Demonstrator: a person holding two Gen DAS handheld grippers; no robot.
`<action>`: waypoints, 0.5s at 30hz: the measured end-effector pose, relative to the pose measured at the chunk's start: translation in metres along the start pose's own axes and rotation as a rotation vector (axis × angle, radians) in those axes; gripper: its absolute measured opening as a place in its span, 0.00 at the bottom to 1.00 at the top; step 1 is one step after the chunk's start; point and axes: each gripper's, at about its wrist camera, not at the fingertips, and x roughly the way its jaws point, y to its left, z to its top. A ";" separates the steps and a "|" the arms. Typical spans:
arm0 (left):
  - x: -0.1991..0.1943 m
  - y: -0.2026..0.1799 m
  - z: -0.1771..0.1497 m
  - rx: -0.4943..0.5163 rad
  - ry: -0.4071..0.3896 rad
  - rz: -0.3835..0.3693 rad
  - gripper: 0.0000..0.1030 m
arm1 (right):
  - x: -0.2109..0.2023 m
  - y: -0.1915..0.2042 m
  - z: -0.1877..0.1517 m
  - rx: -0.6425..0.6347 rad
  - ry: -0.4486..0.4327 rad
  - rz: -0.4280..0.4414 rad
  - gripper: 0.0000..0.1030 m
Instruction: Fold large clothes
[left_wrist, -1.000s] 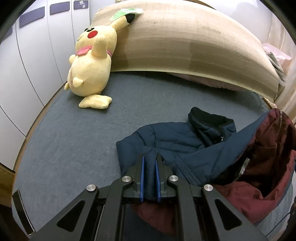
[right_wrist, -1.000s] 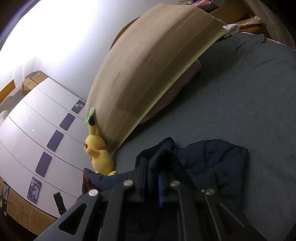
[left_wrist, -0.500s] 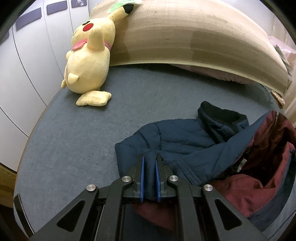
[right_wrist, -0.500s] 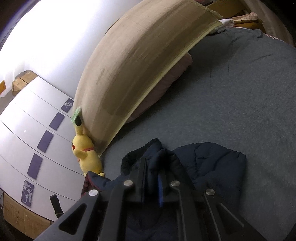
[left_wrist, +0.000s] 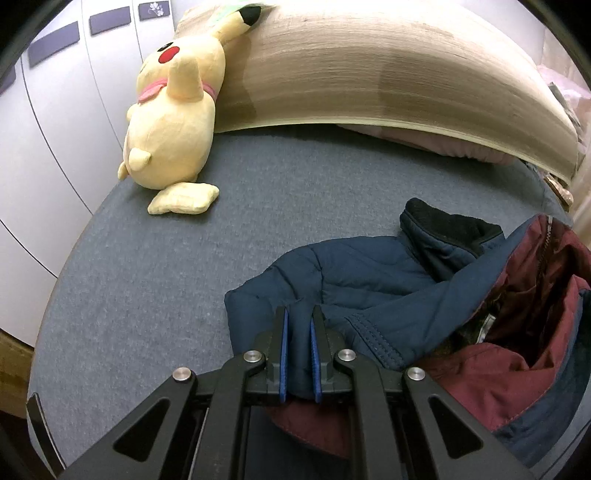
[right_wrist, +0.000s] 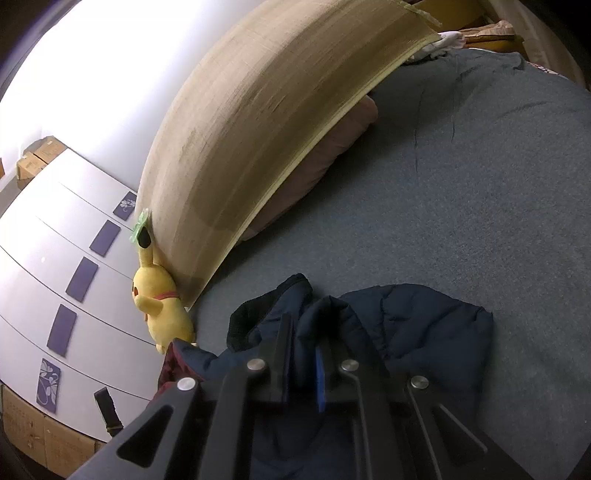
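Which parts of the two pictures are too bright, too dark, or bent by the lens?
Left wrist view: even light, sharp; the headboard edge and grey bed bow strongly. Right wrist view: the white wall is overexposed, the jacket and right tool lie in dark shadow; cupboard doors curve.

Grey bed, tan headboard, white wardrobe wall

A grey bedcover (left_wrist: 229, 206) spreads below the curved tan headboard (left_wrist: 369, 74); white wardrobe doors (right_wrist: 55, 258) with purple panels line one side, cardboard boxes (right_wrist: 33, 162) sit on top, bright light washes the wall.
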 end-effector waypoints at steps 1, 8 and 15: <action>0.000 0.000 0.000 0.000 -0.001 0.000 0.11 | 0.000 0.000 0.000 0.000 0.000 -0.001 0.10; 0.001 -0.001 -0.001 0.007 -0.012 0.007 0.11 | 0.003 -0.001 0.000 -0.001 0.005 -0.010 0.10; 0.005 0.005 0.006 -0.011 0.016 -0.026 0.11 | 0.008 0.002 0.004 -0.005 0.008 -0.017 0.10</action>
